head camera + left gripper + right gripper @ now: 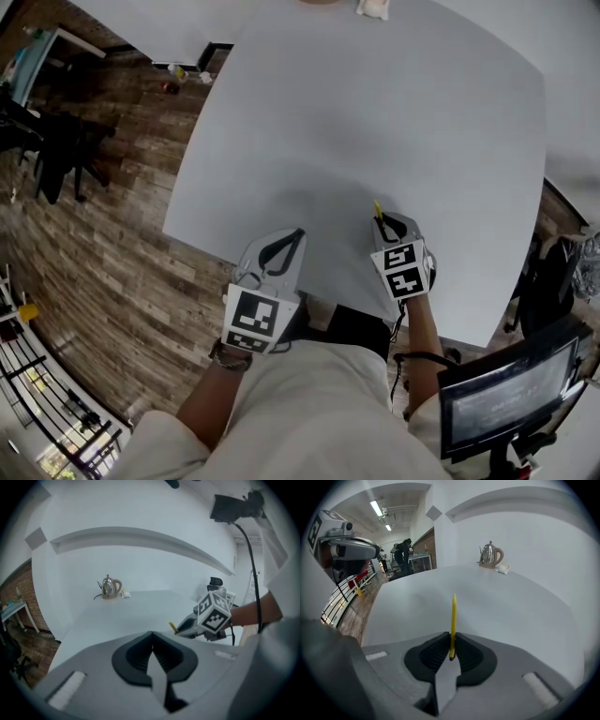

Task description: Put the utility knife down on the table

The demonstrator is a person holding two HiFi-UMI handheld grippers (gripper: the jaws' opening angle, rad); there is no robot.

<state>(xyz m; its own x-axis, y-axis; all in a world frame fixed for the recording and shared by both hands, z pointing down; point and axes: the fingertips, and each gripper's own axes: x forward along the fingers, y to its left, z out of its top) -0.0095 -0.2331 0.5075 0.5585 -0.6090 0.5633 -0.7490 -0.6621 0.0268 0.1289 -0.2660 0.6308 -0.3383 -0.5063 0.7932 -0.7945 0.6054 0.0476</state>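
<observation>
Viewing the slim yellow utility knife (453,620) along your right gripper (451,641), you see only its narrow edge. The lower end is buried between the ribbed black pads, and the blade cannot be made out. In the head view only a short yellow tip shows, projecting from the jaws toward 11 o'clock, and the cube with square markers covers the rest of the gripper body. Your right gripper is clenched on the knife, pads pressing both flat sides. The knife stands over the near part of the white rectangular table (375,112); whether its tip touches the surface cannot be judged. Your left gripper (151,651) sits at 9 o'clock of the right one, jaws together with nothing between them, over the table's near edge.
</observation>
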